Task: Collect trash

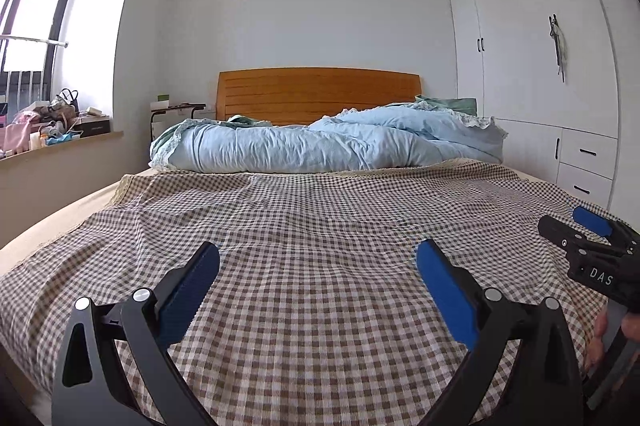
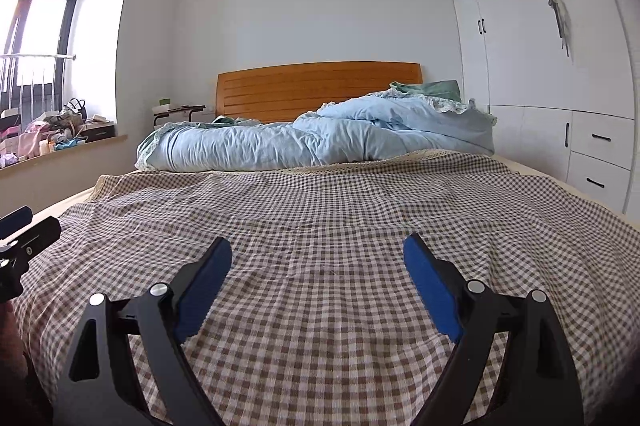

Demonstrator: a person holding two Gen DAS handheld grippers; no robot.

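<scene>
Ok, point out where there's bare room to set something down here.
Free: the checked bedspread between the blue duvet and both open grippers, left gripper and right gripper. Crowded: the window ledge, heaped with clutter.

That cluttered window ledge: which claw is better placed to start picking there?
Probably the left claw: it is on the side of the window ledge where the clutter lies. The right claw is nearer the wardrobe. Both are open and empty over the checked bedspread.
</scene>
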